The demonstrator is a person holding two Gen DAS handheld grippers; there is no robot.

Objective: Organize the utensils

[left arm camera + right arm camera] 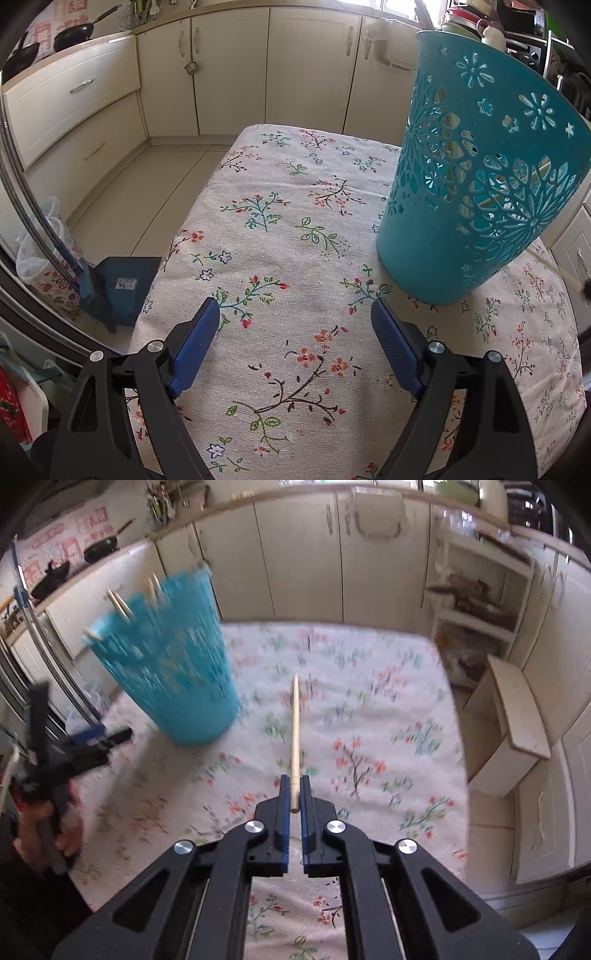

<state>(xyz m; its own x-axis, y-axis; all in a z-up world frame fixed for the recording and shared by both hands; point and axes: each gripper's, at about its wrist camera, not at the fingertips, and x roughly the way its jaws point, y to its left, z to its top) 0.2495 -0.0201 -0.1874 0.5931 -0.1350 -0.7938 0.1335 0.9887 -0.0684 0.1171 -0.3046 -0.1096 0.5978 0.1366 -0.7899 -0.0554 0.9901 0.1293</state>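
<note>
The right gripper (pixel 294 794) is nearest in its own view, and its blue fingers (pixel 283 797) are closed on one end of a wooden chopstick (pixel 295 731). The chopstick points forward, away from the camera, above the flowered tablecloth (pixel 369 709) of the table. The picture is blurred, so I cannot tell if its far tip touches the cloth.

The chopstick looks light, thin and stiff, with a smooth surface. Held so near the end, it can turn or slip between the pads, I think. A hold a little further along the shaft would be more stable, but the end grip leaves the long part free to go into the holder.

The turquoise basket (pixel 166 679) stands to the left on the table, with several chopsticks (pixel 120 603) already in it. The left gripper (pixel 295 314) hangs with its fingers wide apart and empty, just beside the basket.
</note>
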